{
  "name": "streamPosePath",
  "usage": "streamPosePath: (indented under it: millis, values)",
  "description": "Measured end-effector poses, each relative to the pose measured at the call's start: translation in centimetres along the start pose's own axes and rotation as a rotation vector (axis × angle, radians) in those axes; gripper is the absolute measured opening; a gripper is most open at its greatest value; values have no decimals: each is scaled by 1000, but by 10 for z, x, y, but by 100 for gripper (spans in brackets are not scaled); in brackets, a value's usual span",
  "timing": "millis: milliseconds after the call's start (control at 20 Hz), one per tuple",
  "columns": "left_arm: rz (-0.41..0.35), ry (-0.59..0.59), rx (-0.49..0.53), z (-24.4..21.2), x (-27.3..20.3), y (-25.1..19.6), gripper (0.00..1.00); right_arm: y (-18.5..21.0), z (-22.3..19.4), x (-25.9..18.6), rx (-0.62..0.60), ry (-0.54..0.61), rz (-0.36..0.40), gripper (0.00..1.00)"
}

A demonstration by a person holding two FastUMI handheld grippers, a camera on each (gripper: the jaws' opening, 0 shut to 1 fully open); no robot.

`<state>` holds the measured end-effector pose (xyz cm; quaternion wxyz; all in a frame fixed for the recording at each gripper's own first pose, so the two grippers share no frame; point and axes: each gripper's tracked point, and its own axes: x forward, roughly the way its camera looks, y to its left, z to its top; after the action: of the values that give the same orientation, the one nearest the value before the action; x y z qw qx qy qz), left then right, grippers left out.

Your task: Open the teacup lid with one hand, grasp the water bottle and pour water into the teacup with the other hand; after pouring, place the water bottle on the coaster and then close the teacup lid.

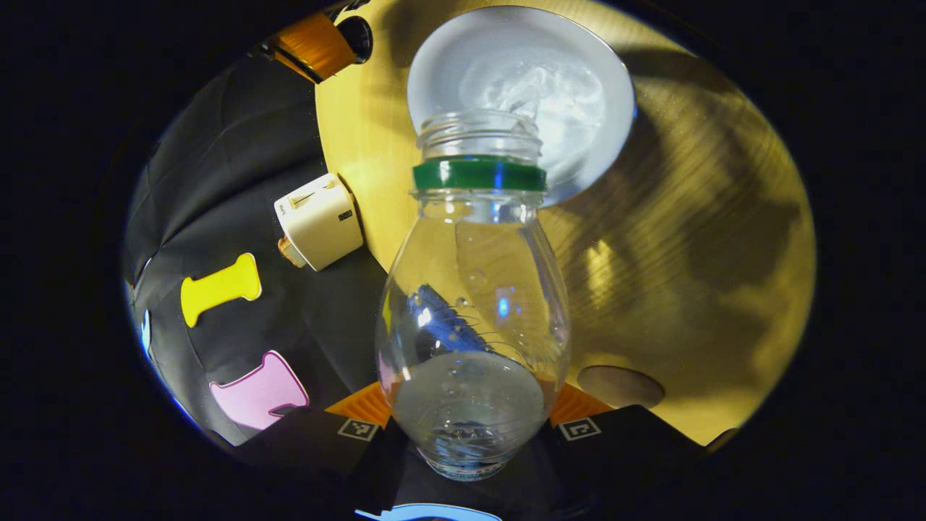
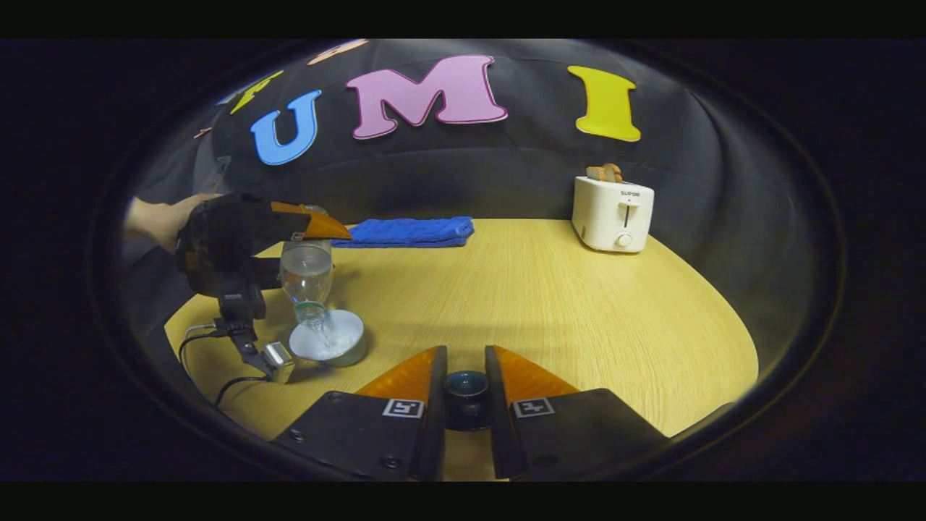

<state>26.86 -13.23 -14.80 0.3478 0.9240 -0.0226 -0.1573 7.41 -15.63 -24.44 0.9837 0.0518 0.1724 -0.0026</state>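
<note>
In the left gripper view, my left gripper (image 1: 469, 416) is shut on the body of a clear water bottle (image 1: 470, 311) with a green neck ring. The bottle is tipped mouth-down over the white teacup (image 1: 579, 65), and water is splashing in the cup. A round brown coaster (image 1: 621, 386) lies on the table near the bottle's base. In the right gripper view, my right gripper (image 2: 466, 369) is shut on the dark teacup lid (image 2: 465, 394), held over the table's near edge. At the left, the left gripper (image 2: 239, 239) tilts the bottle (image 2: 307, 271) over the uncovered teacup (image 2: 325, 340).
A white toaster (image 2: 613, 213) stands at the back right of the round wooden table (image 2: 579, 311), and a folded blue towel (image 2: 405, 231) lies at the back. A small silver box (image 2: 278, 362) with black cables sits just left of the teacup.
</note>
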Motion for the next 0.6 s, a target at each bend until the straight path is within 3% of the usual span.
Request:
streamPosePath:
  millis: [50, 600]
  values:
    - [-3, 8, 16, -2, 0, 0, 75, 0, -1, 0, -3, 0, 1, 30]
    - [81, 27, 100, -2, -4, 13, 75, 2, 4, -5, 3, -16, -2, 30]
